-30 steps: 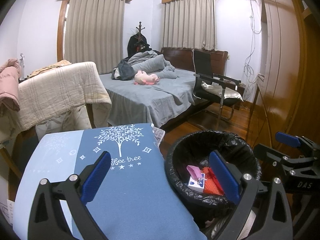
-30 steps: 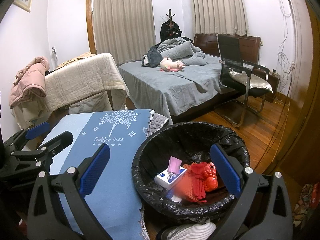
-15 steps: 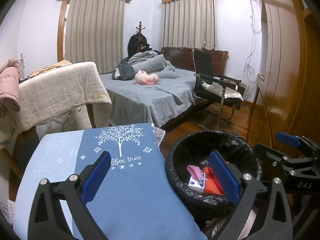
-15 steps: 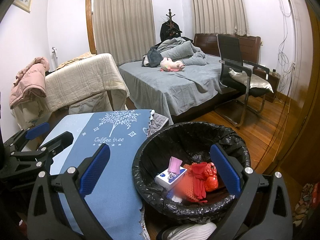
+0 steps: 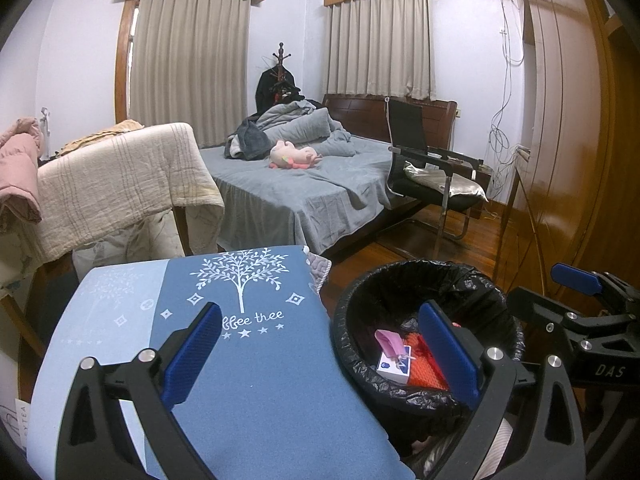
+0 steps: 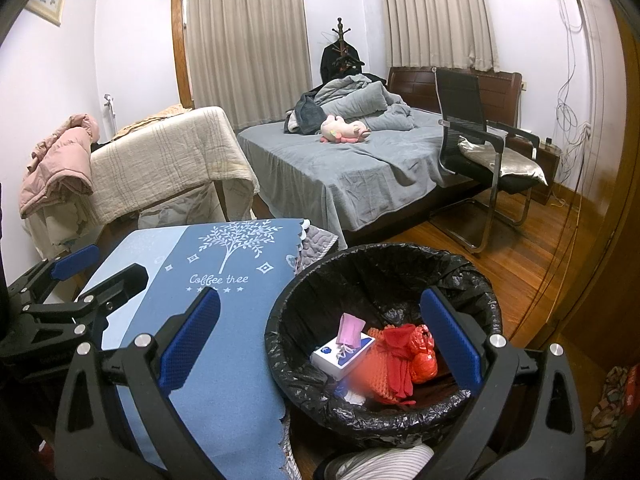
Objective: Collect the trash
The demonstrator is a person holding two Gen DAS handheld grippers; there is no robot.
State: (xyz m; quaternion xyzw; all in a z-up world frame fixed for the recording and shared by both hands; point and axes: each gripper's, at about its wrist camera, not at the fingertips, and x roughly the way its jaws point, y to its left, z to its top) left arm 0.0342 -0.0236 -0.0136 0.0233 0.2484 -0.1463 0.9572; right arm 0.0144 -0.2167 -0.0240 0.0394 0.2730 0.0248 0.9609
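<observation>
Left tongs (image 5: pixel 320 350) held level and facing forward, blue pads (image 5: pixel 193 355) spread wide apart, nothing between them. Right tongs (image 6: pixel 320 342) likewise gaping, blue pads (image 6: pixel 450 344) far apart and empty. Both pairs side by side at about the same height, black frames and silver screws showing at the base of each finger. Right tongs (image 5: pixel 576 284) seen from the left camera at the right edge; left tongs (image 6: pixel 80 268) seen from the right camera at the left edge, parted too.
</observation>
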